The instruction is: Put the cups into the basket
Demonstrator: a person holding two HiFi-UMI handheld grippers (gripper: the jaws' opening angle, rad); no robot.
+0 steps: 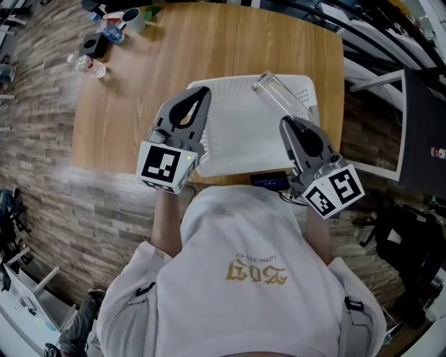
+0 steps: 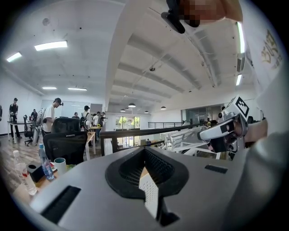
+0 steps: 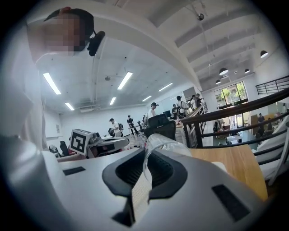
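Observation:
A white basket (image 1: 233,136) lies on the wooden table (image 1: 139,104) in front of me. Over the basket's right side my right gripper (image 1: 287,124) is shut on a clear plastic cup (image 1: 275,94), which sticks out beyond the fingertips. The right gripper view shows that cup (image 3: 169,145) pinched between the closed jaws of the right gripper (image 3: 146,158). At the basket's left edge my left gripper (image 1: 202,96) is shut with nothing in it; seen in its own view, the left gripper (image 2: 144,153) has its jaws together and bare. A white mug (image 1: 132,19) stands at the table's far left corner.
Water bottles (image 1: 87,64) and a small black box (image 1: 94,45) stand near the mug. A dark phone-like thing (image 1: 270,181) lies at the table's near edge. White chair frames (image 1: 390,125) stand to the right of the table. People and office chairs fill the room beyond.

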